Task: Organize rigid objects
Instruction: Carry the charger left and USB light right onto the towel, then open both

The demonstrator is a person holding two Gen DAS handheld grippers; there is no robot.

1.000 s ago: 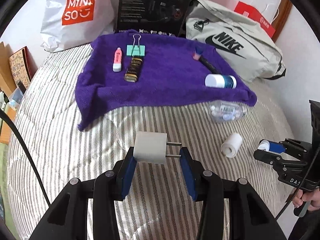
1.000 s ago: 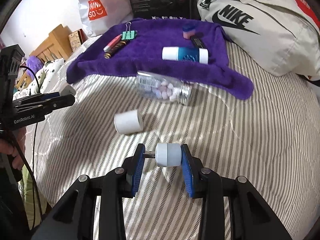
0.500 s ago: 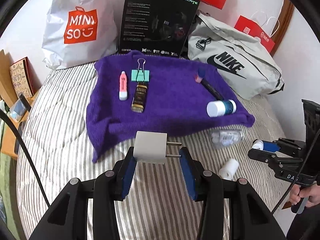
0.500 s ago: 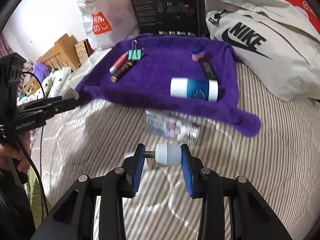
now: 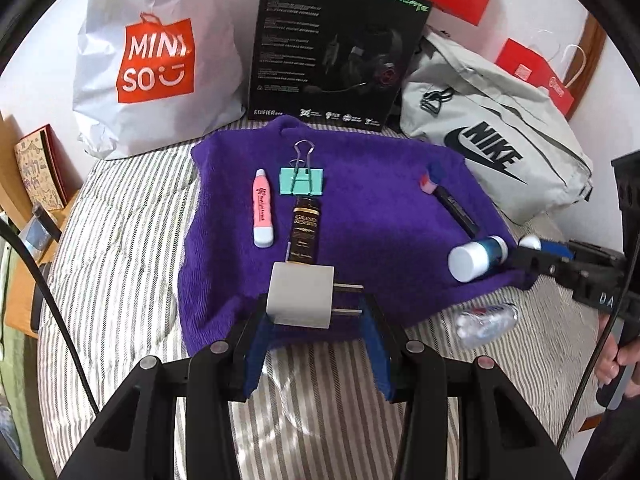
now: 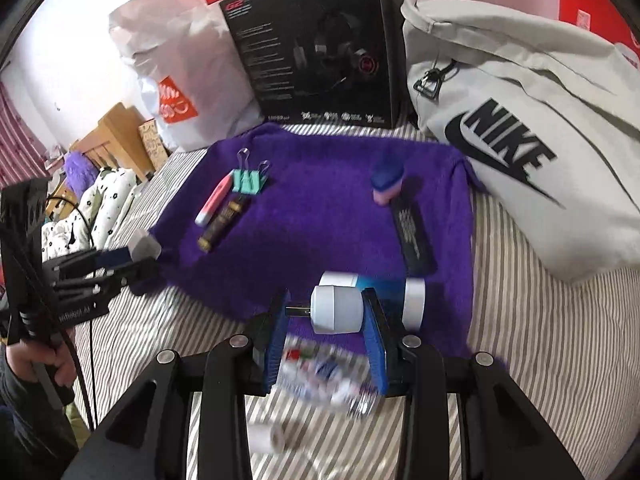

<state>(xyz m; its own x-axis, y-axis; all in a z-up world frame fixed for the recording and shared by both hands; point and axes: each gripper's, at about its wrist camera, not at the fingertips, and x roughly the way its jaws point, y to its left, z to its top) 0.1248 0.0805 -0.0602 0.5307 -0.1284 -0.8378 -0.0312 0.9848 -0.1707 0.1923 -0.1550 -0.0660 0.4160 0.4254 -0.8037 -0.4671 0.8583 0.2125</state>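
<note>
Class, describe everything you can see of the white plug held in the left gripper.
The white plug is a squarish block with rounded edges, seemingly smooth matte plastic. Two flat metal prongs stick out sideways from its right face. The left gripper is shut on it: one blue pad presses the block's left face, the other meets the prong tips. It is held level above the purple towel's near edge, touching nothing else. No markings show.

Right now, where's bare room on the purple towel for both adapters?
Towel centre is bare, between the brown tube and black stick. Left strip by the pink tube and clip is crowded; so is the blue bottle corner.
</note>
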